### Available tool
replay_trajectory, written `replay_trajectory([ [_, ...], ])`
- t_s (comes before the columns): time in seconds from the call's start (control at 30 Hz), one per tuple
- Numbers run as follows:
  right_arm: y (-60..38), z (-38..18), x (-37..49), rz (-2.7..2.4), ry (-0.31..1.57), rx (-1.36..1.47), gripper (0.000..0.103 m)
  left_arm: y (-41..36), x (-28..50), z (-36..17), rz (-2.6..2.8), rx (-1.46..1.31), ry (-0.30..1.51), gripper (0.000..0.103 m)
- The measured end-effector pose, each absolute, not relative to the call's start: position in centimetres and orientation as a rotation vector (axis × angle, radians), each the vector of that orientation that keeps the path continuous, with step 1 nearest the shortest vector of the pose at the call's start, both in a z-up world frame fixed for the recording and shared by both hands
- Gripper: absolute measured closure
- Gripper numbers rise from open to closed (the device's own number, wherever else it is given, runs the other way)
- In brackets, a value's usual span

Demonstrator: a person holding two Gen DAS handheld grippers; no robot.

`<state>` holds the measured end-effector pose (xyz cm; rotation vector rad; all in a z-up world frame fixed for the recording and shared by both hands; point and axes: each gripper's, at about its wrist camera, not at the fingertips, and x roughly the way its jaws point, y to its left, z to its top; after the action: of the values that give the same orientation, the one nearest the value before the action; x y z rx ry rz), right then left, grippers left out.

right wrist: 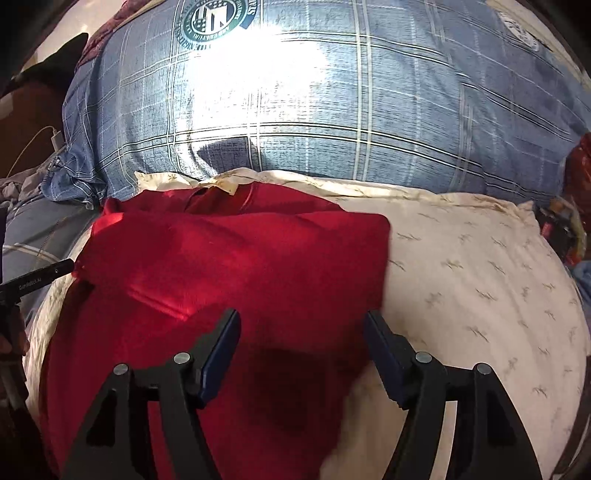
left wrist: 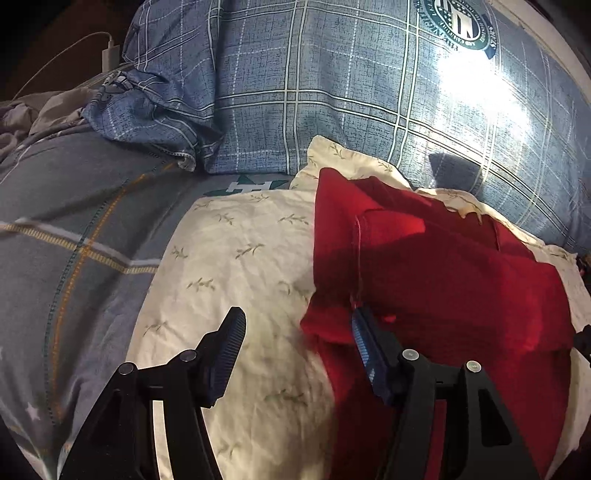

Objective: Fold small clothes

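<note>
A red garment [left wrist: 436, 273] lies partly folded on a cream leaf-print cloth [left wrist: 243, 266]; it also shows in the right wrist view [right wrist: 236, 258]. My left gripper [left wrist: 297, 325] is open at the garment's left edge, its right finger [left wrist: 364, 339] resting against the red fabric, its left finger over the cream cloth. My right gripper [right wrist: 301, 328] is open just above the garment's near right part, holding nothing. The left gripper's finger tip [right wrist: 55, 271] shows at the garment's left corner in the right wrist view.
A blue plaid pillow [left wrist: 351, 92] with a round green emblem [right wrist: 214, 22] lies behind the cloth. A grey-blue plaid bedsheet [left wrist: 74, 240] spreads to the left. A white charger and cable [left wrist: 110, 53] sit at the far left. Red packaging [right wrist: 580, 166] lies at the right edge.
</note>
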<state>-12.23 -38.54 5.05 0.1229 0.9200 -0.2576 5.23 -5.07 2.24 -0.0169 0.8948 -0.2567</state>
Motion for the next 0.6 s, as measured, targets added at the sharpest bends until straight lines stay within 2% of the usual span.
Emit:
replay_trajectory([
  [0.2, -39.0, 4.9, -16.8, -0.214, 0.939, 0.207, 0.029, -2.6, -0.1, 4.3, -0.25, -0.006, 0.866, 0.043],
  [0.6, -35.3, 3.2, -23.0, -0.108, 0.98, 0.296, 0.027, 2.4, -11.2, 4.2, -0.25, -0.112, 0.895, 0.038],
])
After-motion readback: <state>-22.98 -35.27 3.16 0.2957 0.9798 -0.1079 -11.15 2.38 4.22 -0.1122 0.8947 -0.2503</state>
